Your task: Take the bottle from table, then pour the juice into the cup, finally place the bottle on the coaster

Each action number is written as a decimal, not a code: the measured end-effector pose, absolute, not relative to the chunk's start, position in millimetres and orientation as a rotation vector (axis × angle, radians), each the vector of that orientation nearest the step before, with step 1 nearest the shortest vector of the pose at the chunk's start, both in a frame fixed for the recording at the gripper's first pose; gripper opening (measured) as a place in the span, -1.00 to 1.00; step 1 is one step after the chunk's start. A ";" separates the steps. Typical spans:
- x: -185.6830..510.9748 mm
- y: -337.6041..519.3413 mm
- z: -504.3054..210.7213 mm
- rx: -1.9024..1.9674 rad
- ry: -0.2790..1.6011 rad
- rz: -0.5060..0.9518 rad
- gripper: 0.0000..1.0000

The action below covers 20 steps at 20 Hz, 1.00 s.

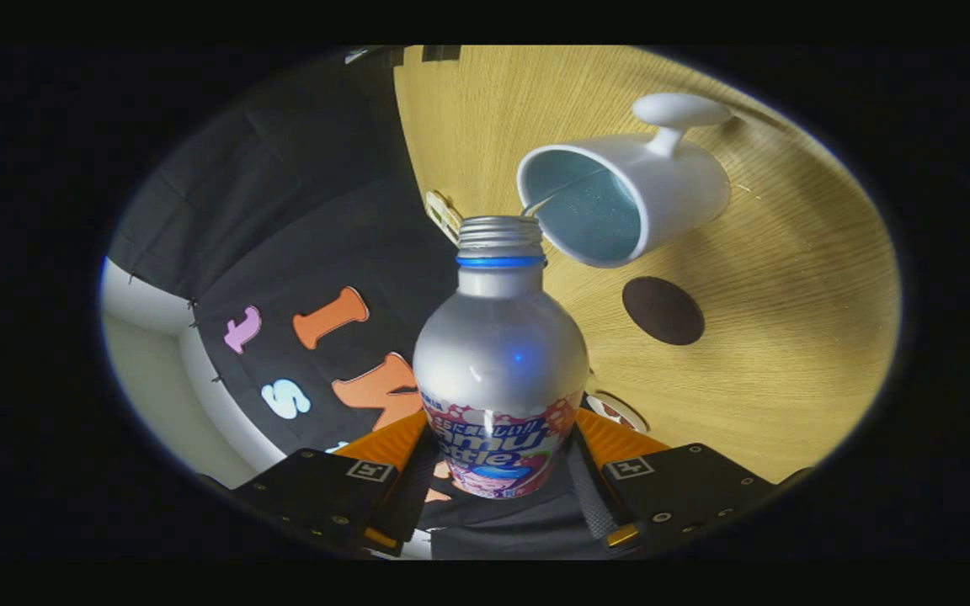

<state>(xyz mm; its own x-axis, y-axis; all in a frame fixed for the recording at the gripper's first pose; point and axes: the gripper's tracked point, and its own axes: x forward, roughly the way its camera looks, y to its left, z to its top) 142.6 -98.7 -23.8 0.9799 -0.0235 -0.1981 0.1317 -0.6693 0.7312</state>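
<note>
A silver metal bottle with a blue neck ring and a colourful label sits between my fingers, and my gripper is shut on its lower body. Its cap is off and the threaded mouth points toward a white cup. The view is rolled, so the bottle is tipped sideways over the wooden table. The cup stands on the table just beyond the bottle's mouth, its pale blue inside facing me and its handle on the far side. A dark round coaster lies on the table beside the cup, nearer to me.
The booth's black cloth wall rises along the table's far edge. A small pale object lies at that edge, behind the bottle's neck. Another round white-rimmed item shows partly behind the bottle's shoulder.
</note>
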 end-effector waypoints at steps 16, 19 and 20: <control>138.5 -111.0 -19.7 2.365 0.077 -0.260 0.52; 140.6 -111.9 -17.9 2.386 0.074 -0.256 0.52; 140.0 -111.0 -19.5 2.388 0.079 -0.263 0.52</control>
